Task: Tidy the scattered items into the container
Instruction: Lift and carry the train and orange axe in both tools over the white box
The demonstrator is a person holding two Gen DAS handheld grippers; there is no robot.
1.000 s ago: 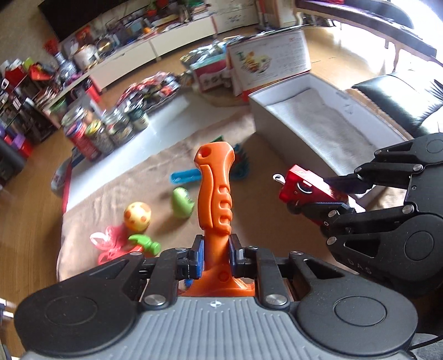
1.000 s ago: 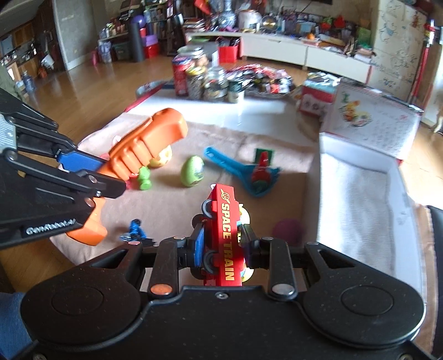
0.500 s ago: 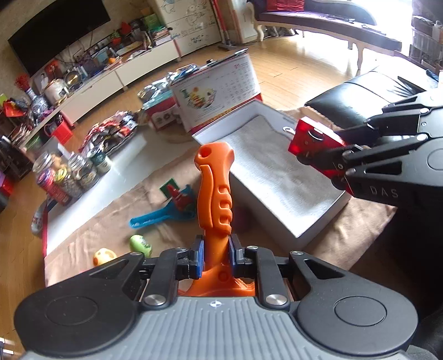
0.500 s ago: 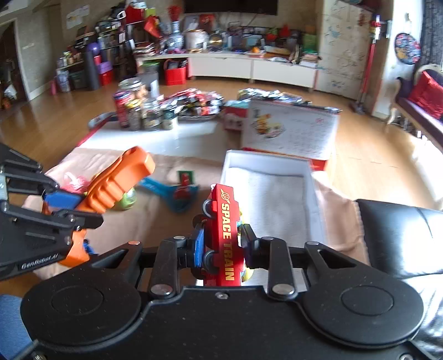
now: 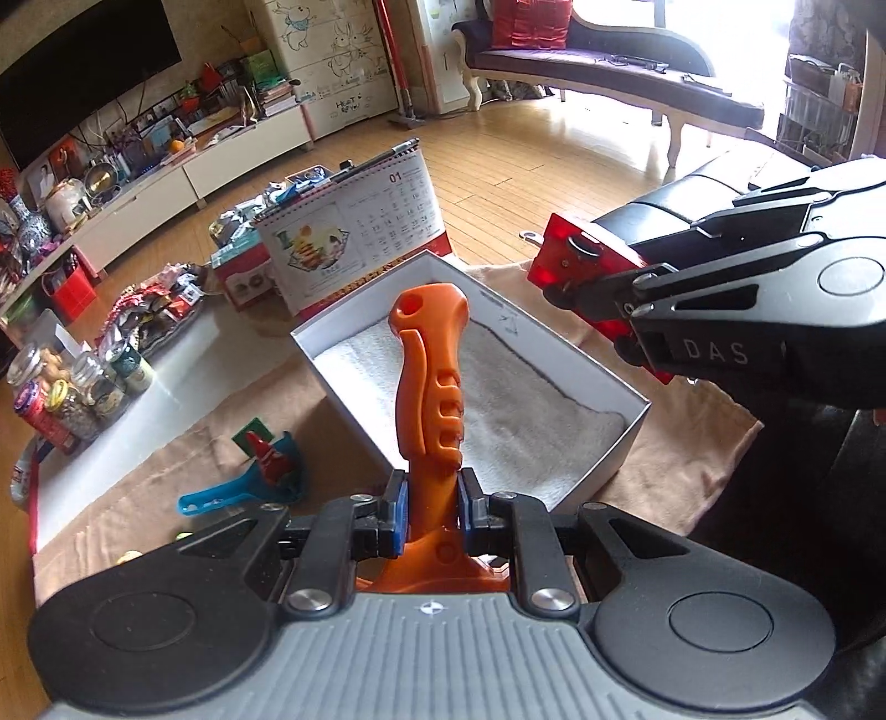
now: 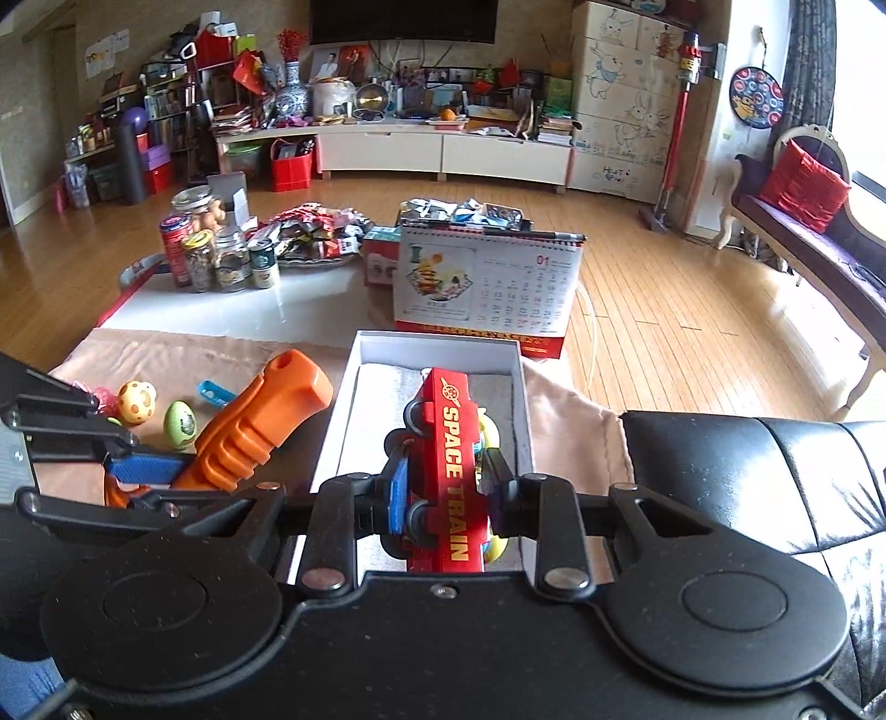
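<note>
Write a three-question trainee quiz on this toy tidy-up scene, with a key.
1. True or false: the white box already holds toys.
2. Which toy does the right gripper hold: A, a green egg; B, a red train; C, a blue scoop?
3. Fill in: the left gripper is shut on the ____ handle.

Key: 1 false, only a grey towel lines it; 2 B; 3 orange.

Sunlit wooden floor (image 6: pixel 664 310), long white cabinet (image 6: pixel 443 155) under a wall television (image 6: pixel 401 19), dark chaise (image 5: pixel 609 72).
</note>
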